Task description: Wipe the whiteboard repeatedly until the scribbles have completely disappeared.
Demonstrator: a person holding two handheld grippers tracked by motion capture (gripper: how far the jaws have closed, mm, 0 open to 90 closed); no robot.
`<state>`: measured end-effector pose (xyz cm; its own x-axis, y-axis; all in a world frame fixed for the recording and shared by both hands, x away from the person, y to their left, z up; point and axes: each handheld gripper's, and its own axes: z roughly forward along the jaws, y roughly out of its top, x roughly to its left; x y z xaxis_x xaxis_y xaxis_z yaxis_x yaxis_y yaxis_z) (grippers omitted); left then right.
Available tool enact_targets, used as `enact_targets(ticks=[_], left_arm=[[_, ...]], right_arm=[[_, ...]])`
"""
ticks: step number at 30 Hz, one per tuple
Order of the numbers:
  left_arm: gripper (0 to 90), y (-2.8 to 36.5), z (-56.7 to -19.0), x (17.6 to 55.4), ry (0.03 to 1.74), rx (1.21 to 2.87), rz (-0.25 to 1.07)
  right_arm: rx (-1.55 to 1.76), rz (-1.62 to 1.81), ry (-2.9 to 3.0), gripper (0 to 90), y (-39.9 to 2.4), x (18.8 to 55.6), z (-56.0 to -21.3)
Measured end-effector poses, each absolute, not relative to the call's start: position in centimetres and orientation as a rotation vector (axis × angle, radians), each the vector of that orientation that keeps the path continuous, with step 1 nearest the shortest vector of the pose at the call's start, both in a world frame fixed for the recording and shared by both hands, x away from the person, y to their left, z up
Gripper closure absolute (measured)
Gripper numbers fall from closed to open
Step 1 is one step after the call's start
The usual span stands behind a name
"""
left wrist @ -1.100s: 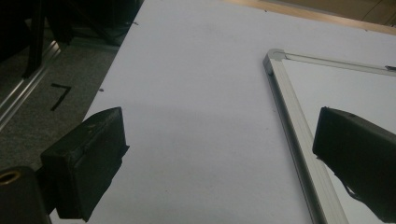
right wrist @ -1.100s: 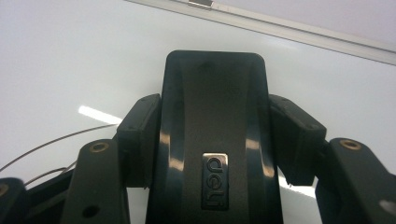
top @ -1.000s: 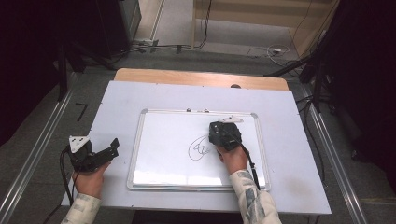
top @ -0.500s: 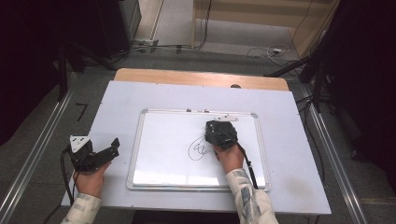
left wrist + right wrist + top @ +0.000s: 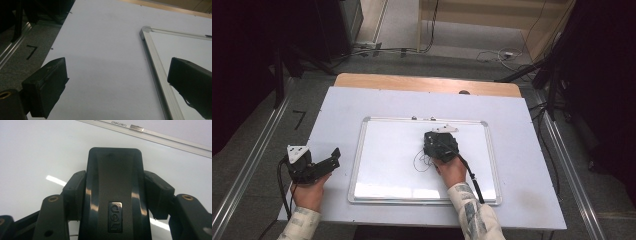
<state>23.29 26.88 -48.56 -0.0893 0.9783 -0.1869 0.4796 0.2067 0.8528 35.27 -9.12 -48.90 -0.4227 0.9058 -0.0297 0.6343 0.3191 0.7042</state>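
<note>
A whiteboard (image 5: 387, 150) with a silver frame lies flat on the white table (image 5: 337, 105). My right gripper (image 5: 439, 142) is shut on a black eraser (image 5: 115, 195) marked "deli", with a pad (image 5: 75, 190) pressing on each of its sides. The eraser rests on the board's upper middle, and a black scribble (image 5: 421, 161) shows just left of and below it. My left gripper (image 5: 332, 157) stands open on the table to the left of the board. Between its jaws (image 5: 117, 82) there is just bare table, and the board's frame (image 5: 155, 65) runs past the right jaw.
A wooden strip (image 5: 427, 84) runs along the table's far edge with a small dark spot (image 5: 464, 92) on it. Metal rails (image 5: 257, 165) flank the table on the floor. Cables (image 5: 507, 52) lie beyond the far edge. Each gripper trails a black cable (image 5: 472, 175).
My right gripper has slid the eraser a little to the left across the board, over the scribble's right side. The left gripper has stayed where it was.
</note>
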Motion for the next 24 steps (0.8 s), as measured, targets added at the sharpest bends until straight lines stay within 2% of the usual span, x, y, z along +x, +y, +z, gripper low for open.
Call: enact_targets(ticks=[13,24], left_arm=[[3.3,27.0,-48.6,23.3,1.695,1.383,0.791],[3.3,27.2,-48.6,23.2,1.697,1.377,0.794]], right_arm=[[1.327,0.883,2.204,38.6,-8.4,34.7,-48.9],[1.362,0.862,2.179,38.5,-9.8,35.3,-48.8]])
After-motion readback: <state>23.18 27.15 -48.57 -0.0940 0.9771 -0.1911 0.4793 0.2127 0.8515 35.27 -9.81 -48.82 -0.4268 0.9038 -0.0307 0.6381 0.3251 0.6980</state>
